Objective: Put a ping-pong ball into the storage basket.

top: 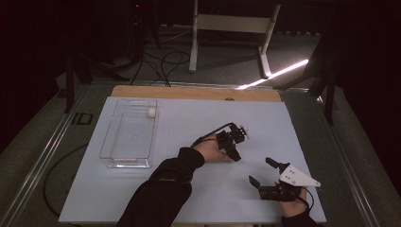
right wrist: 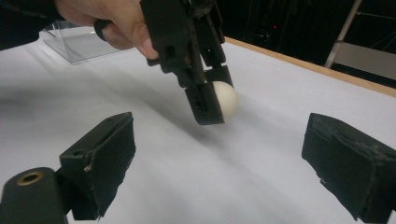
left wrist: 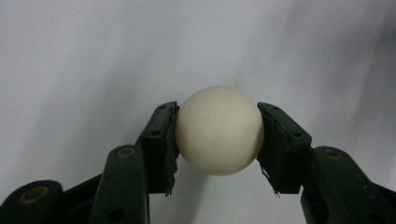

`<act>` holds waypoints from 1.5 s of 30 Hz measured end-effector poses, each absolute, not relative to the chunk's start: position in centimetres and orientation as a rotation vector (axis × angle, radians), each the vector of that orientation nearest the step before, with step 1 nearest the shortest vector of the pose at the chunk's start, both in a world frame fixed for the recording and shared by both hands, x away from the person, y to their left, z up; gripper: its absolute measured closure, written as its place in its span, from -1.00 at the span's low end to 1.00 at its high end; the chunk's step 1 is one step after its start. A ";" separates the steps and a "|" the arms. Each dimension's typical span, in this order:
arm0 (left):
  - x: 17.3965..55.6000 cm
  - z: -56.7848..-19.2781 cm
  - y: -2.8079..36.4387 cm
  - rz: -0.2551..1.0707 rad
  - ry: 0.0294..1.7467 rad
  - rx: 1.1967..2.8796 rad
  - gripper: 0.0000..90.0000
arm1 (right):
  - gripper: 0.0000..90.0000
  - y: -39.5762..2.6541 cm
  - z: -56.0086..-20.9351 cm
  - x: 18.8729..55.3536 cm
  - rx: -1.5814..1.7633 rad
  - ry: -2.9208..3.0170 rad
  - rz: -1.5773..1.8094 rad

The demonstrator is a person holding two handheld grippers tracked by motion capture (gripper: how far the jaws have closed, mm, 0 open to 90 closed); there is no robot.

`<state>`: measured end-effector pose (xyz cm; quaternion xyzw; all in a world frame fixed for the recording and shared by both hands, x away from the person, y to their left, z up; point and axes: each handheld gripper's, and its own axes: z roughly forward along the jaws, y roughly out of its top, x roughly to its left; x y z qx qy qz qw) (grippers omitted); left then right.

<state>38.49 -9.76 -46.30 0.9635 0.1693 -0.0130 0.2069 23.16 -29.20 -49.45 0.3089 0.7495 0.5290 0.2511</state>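
Note:
A cream-white ball [left wrist: 219, 130] sits pinched between the two black pads of my left gripper [left wrist: 218, 142]. From above, the left gripper [top: 240, 134] is over the middle of the white table and holds the ball [top: 243, 131] a little off the surface. In the right gripper view the ball [right wrist: 227, 100] hangs just above the sheet, its shadow beneath it. My right gripper [top: 260, 170] rests near the front right of the table, its jaws spread wide with nothing between them, and points toward the left gripper [right wrist: 212, 93].
A clear plastic tray [top: 106, 142] stands at the left of the table with a second white ball [top: 152, 112] in its far right corner. A wooden strip [top: 189, 92] runs along the table's back edge. Cables and a stand's legs lie on the floor beyond.

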 end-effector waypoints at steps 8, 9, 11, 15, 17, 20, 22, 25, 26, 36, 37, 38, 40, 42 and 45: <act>38.0 -46.0 -8.8 -0.052 0.436 2.704 0.16 | -0.79 -29.2 -49.5 23.2 0.845 2.043 1.435; 37.9 -45.8 -8.3 -0.044 0.419 2.708 0.16 | -0.79 -29.2 -49.5 23.2 0.842 2.042 1.436; 37.8 -45.8 -8.0 -0.040 0.406 2.718 0.16 | -0.79 -29.2 -49.5 23.2 0.844 2.046 1.434; 37.6 -45.6 -7.3 -0.071 0.389 2.723 0.16 | -0.79 -29.2 -49.5 23.2 0.847 2.047 1.432; 37.5 -45.5 -6.9 -0.071 0.378 2.730 0.16 | -0.79 -29.1 -49.5 23.2 0.848 2.049 1.431; 37.4 -45.3 -6.4 -0.088 0.352 2.732 0.16 | -0.79 -29.1 -49.5 23.2 0.852 2.050 1.430; 37.2 -45.1 -6.0 -0.101 0.325 2.739 0.16 | -0.79 -29.1 -49.5 23.2 0.849 2.050 1.433; 37.0 -44.8 -5.6 -0.114 0.292 2.748 0.16 | -0.79 -29.0 -49.6 23.2 0.852 2.049 1.432; 36.9 -44.7 -5.5 -0.112 0.288 2.750 0.16 | -0.79 -29.0 -49.5 23.2 0.861 2.051 1.435; 36.3 -43.8 -4.0 -0.147 0.216 2.763 0.16 | -0.79 -29.1 -49.5 23.2 0.856 2.050 1.429; 36.2 -43.7 -3.8 -0.157 0.213 2.757 0.16 | -0.79 -29.1 -49.5 23.2 0.855 2.050 1.428; 36.2 -43.7 -3.7 -0.163 0.212 2.752 0.16 | -0.79 -29.1 -49.5 23.2 0.854 2.049 1.428; 36.1 -43.6 -3.5 -0.168 0.200 2.753 0.16 | -0.79 -29.1 -49.5 23.2 0.855 2.049 1.428; 35.9 -43.5 -3.3 -0.170 0.183 2.757 0.16 | -0.79 -29.1 -49.5 23.2 0.855 2.049 1.428; 35.8 -43.3 -3.0 -0.174 0.169 2.764 0.16 | -0.79 -29.1 -49.5 23.2 0.854 2.049 1.425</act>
